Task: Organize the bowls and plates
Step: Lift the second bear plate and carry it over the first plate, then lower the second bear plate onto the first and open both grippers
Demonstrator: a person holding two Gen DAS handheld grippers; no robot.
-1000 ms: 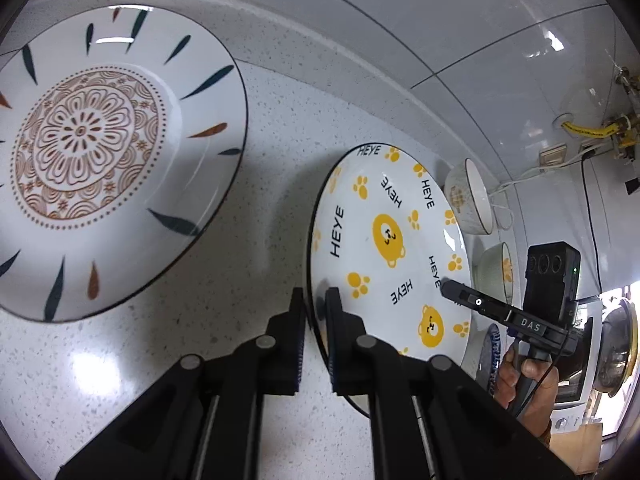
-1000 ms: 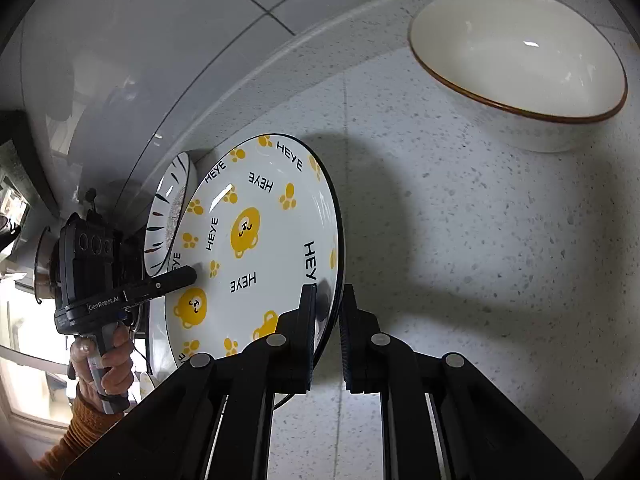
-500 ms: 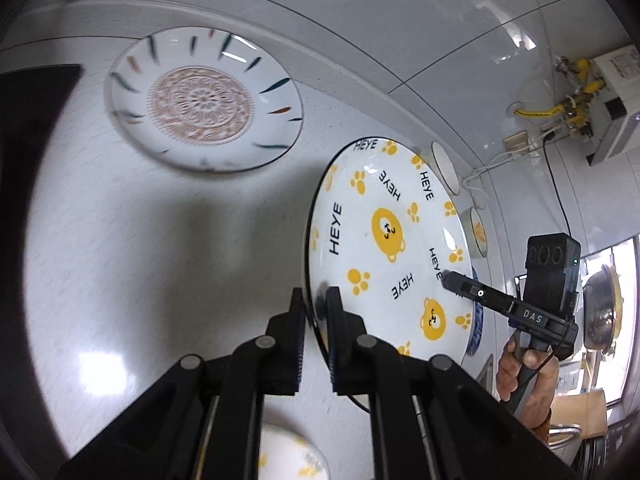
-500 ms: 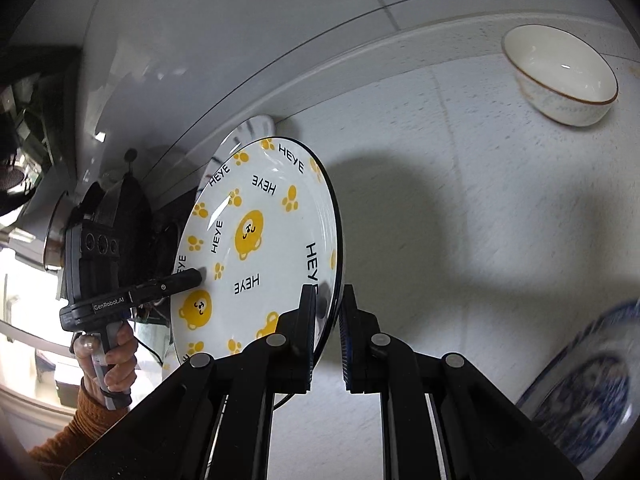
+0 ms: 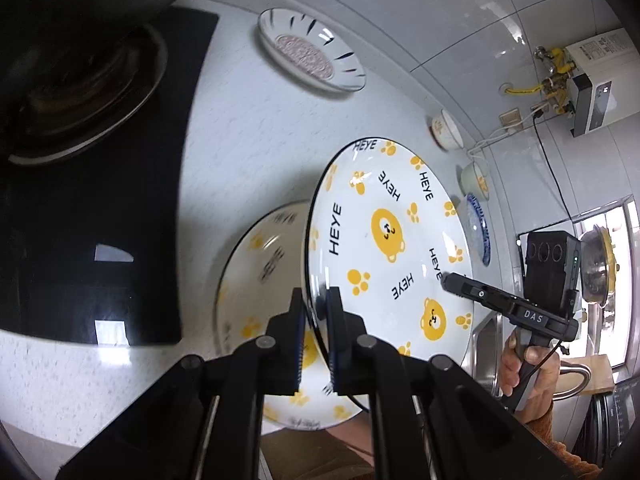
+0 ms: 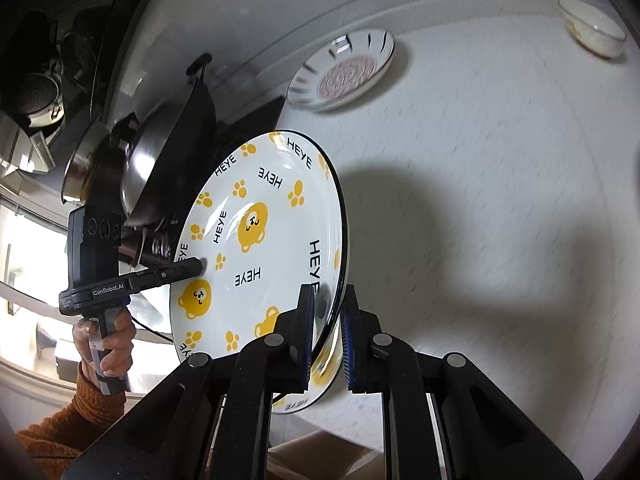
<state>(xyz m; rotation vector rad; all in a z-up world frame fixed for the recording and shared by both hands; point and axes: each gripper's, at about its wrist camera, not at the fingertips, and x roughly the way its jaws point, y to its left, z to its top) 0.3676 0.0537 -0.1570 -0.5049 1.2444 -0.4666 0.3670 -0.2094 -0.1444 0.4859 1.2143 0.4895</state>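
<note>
Bear-print plate (image 5: 388, 248) sits pinched by its rim between both my tools, held tilted above the speckled white desk (image 5: 240, 128); my left gripper (image 5: 314, 320) is clamped on the near-left edge, fingers (image 5: 297, 332) closed down to the thickness of the china, and my right gripper (image 6: 326, 332) is closed the same way on the opposite edge; neither holds anything else. Just below and to the left, in the left wrist view, lies a second bear-print plate (image 5: 264, 264) flat on the desk, and I judge that is where this one belongs, stacked on its twin.

To do it well I would level the plate first, both wrists together so the rim does not twist in the pads; then centre it over the lower plate and lower it evenly, letting the foot meet the well rather than one edge striking first; release both sides only once the weight is down.

Material matters here; the glaze is glossy and slick, the rim thin with a black line, so grip rests on a narrow band; the shape is a shallow round dish, and matching curves should nest. Further off on the desk sit a striped plate with a patterned centre (image 5: 310, 54), a small cream bowl (image 6: 592, 34) and a blue-patterned plate (image 5: 480, 228); a dark wok (image 6: 176, 152) stands on the black hob (image 5: 92, 208).
</note>
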